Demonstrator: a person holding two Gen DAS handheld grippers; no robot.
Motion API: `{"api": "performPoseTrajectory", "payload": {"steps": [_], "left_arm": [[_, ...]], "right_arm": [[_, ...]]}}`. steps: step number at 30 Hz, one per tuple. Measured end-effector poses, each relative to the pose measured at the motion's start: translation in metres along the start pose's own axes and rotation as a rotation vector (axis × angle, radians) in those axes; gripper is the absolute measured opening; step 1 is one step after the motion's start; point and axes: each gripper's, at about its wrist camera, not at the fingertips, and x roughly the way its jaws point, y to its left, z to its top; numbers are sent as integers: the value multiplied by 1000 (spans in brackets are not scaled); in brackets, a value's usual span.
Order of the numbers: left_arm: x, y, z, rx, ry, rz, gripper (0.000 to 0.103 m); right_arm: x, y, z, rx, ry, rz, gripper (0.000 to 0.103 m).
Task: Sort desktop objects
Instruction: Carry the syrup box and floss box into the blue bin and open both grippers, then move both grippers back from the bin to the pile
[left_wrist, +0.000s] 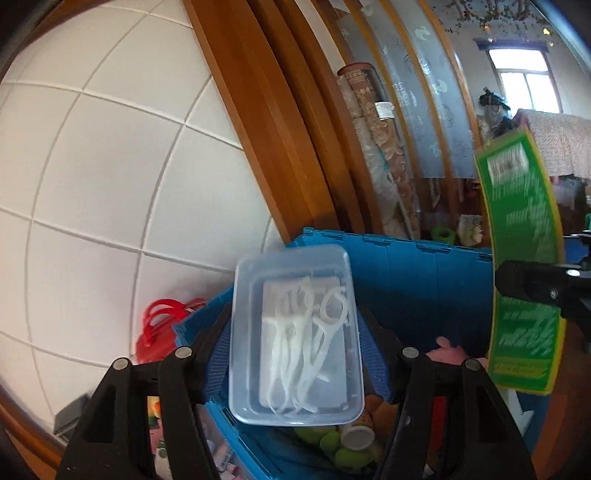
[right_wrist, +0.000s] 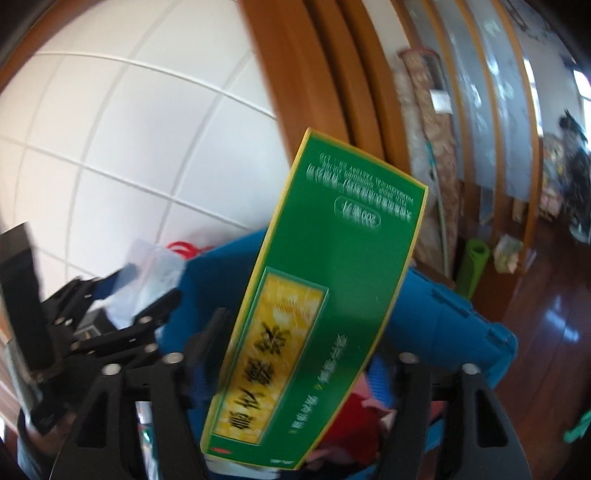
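The left tool (left_wrist: 295, 354) is pinching a clear plastic tray (left_wrist: 295, 332) between its two black fingers (left_wrist: 207, 354), holding it up over the open blue crate (left_wrist: 424, 280). Inside the tray, several white floss picks (left_wrist: 306, 339) are lying in a loose heap on a pale pad. Below the tray, the crate is showing small items, among them a green soft object (left_wrist: 343, 450) and a pink one (left_wrist: 447, 354).

The right tool (right_wrist: 295, 369) is gripping a tall green box (right_wrist: 321, 306) with a yellow panel and yellow edging, tilted with its top leaning to the right, also above the blue crate (right_wrist: 454, 325). The box's print is blurred, so the lettering is probably not readable. In the left wrist view the same green box (left_wrist: 521, 258) is standing at the right edge, well apart from the tray.

Behind the crate, a white tiled wall (left_wrist: 92, 166) is meeting a brown wooden frame (left_wrist: 266, 129), and a red handled bag (left_wrist: 159, 328) is sitting just beside the crate's left corner.
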Motion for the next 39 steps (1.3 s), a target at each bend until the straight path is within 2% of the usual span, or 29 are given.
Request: {"api": "performPoseTrajectory", "payload": {"steps": [2, 3, 4, 6, 11, 14, 23, 29, 32, 35, 39], "left_arm": [[-1, 3, 3, -2, -22, 41, 78], [-3, 7, 5, -16, -35, 59, 88], [-6, 12, 7, -33, -42, 77, 94], [-9, 22, 5, -66, -52, 93, 97], [-12, 41, -6, -92, -53, 96, 97], [-17, 51, -18, -119, -47, 110, 97], [-40, 73, -70, -179, -16, 207, 97], [-75, 106, -130, -262, 7, 359, 97], [-92, 136, -165, -320, 35, 418, 97], [-106, 167, -198, -328, 78, 508, 97], [-122, 206, -237, -354, 120, 546, 97]], "right_arm": [[4, 1, 9, -7, -14, -4, 93], [2, 2, 9, -15, -16, 0, 94], [0, 2, 10, -13, -22, 9, 94], [-2, -1, 12, -5, -29, 32, 97], [-13, 3, 3, -4, -55, 109, 98], [-21, 22, -11, -27, -66, 151, 100], [-23, 50, -44, -66, -44, 259, 102], [-23, 79, -77, -85, -23, 388, 103], [-20, 105, -95, -125, 1, 434, 103], [-14, 140, -115, -190, 29, 459, 103], [8, 188, -147, -258, 94, 498, 103]]}}
